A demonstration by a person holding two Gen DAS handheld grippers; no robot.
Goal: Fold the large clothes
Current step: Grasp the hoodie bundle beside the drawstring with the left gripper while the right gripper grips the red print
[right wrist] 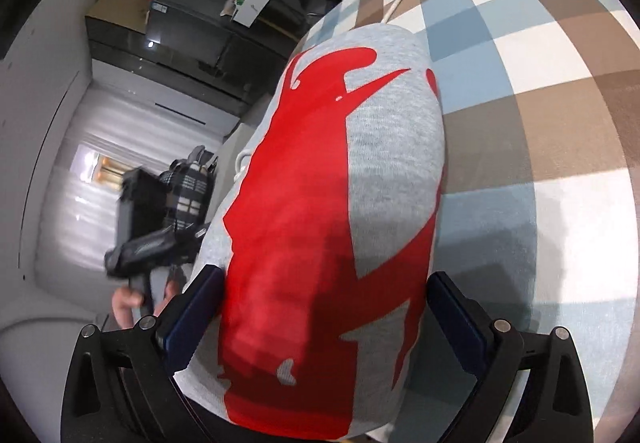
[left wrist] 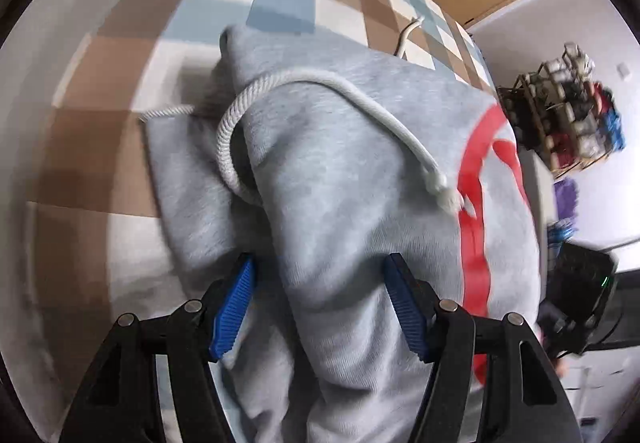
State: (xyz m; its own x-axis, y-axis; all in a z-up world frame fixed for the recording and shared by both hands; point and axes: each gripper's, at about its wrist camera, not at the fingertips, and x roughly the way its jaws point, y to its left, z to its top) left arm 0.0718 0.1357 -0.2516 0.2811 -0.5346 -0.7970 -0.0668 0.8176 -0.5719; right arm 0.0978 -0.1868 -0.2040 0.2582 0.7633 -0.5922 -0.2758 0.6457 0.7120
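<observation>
In the left wrist view, a checked cover [left wrist: 120, 147] in brown, pale blue and cream fills the left side, and the grey hoodie [left wrist: 340, 183] lies bunched up on it. At the hoodie's left edge a flat grey flap, likely the hood, rests on the cover, with a thick white drawcord [left wrist: 240, 111] emerging from a fold there. The cord loops up, arcs across the top of the mound and ends in a knotted tip near the red print [left wrist: 476, 179] on the right flank. The fabric is soft fleece, heavily rumpled, with deep folds running toward the camera. The left claw [left wrist: 320, 303] stands with its blue-padded fingers spread apart, a thick ridge of grey cloth sitting between them; the pads are beside the cloth but do not pinch it tight. Further right stand a wooden rack of small items [left wrist: 560, 111] against a white wall.

In the right wrist view, dark cabinets [right wrist: 180, 31] sit at upper left, and the other handheld tool [right wrist: 152, 243] shows at mid left. The hoodie [right wrist: 400, 131] rises as a rounded bundle, its large red print [right wrist: 296, 203] facing the camera. The right claw [right wrist: 324, 323] is wide apart, straddling the bundle, its left finger against the cloth. The checked cover [right wrist: 540, 123] spreads on the right.
</observation>
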